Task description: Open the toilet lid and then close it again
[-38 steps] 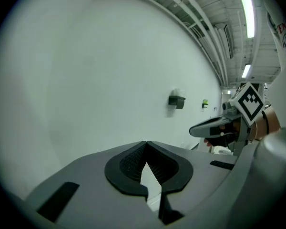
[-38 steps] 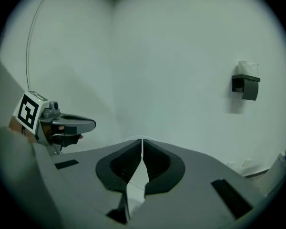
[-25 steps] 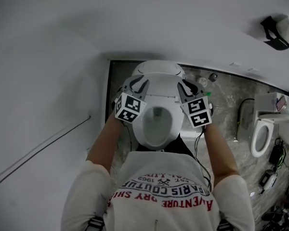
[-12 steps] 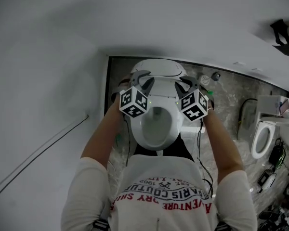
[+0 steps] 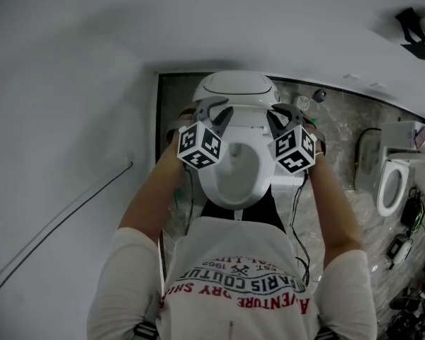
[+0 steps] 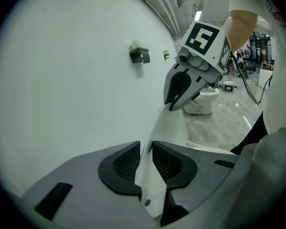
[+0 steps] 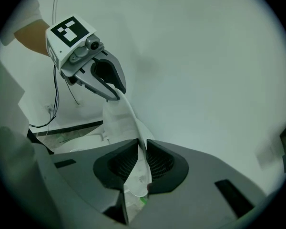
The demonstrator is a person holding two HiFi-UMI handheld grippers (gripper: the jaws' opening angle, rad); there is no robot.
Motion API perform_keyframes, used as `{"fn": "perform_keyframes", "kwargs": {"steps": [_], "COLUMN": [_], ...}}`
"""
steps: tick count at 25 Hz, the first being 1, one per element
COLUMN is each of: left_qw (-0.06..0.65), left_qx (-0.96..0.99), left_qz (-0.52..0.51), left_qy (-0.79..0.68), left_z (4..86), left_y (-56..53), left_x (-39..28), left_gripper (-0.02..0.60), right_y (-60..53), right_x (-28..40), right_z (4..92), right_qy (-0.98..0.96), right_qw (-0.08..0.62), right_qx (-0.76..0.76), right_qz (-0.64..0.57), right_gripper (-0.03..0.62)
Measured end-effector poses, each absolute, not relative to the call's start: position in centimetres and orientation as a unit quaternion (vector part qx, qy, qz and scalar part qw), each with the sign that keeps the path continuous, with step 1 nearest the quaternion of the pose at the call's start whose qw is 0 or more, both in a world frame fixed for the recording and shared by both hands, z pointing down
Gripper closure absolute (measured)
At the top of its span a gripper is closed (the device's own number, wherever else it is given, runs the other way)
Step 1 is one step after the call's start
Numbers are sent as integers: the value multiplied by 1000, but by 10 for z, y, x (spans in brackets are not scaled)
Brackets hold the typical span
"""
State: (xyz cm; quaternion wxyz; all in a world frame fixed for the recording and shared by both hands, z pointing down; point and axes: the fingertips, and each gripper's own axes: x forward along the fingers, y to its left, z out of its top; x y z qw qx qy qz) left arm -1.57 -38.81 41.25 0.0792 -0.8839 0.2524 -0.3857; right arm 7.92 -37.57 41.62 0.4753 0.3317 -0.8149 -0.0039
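The toilet lid (image 5: 235, 87) stands raised at the top middle of the head view, tilted over the seat (image 5: 207, 184). Each tong has it by a side edge, the left gripper (image 5: 211, 109) on the rim at picture left and the right gripper (image 5: 284, 112) on the rim at picture right. In both gripper views the jaws stand narrow and have just been closing, and their ribbed pads press on the thin white edge between them. Only the rim sits between the pads, so the smooth plastic could probably slip free. The lid would then drop and bang onto the seat. If one hand travelled faster than the other, the lid could twist against its hinge. The hinge itself is hidden behind the lid. The steep downward look makes the lid's angle hard to judge, and in the head view the marker cubes cover the points of contact. The person's shirt (image 5: 237, 275) cuts off the front of the seat.
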Motion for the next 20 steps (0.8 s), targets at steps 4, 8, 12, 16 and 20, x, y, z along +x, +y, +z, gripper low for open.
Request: {"fn": "perform_keyframes", "kwargs": {"steps": [4, 8, 12, 16, 20], "left_qw": [92, 85, 68, 62, 68], "left_qx": [-892, -904, -913, -915, -911], "left_qz": [-375, -355, -345, -345, -358], "left_qy": [237, 222, 208, 200, 194], "left_z": [409, 410, 413, 417, 424], "left_y": [-360, -329, -297, -265, -236], "left_x": [-17, -19, -21, -19, -17], "left_gripper": [502, 505, 508, 508, 508], "right_y": [-349, -320, -290, -258, -229], "right_x": [78, 76, 74, 77, 77], "right_z": [412, 413, 415, 419, 425], "right_qy": [-807, -798, -795, -795, -796], "right_qw": [474, 473, 471, 476, 480], "right_qx": [354, 373, 381, 376, 368], "right_qz": [-6, 3, 10, 12, 5], "right_gripper": [537, 537, 537, 537, 537]}}
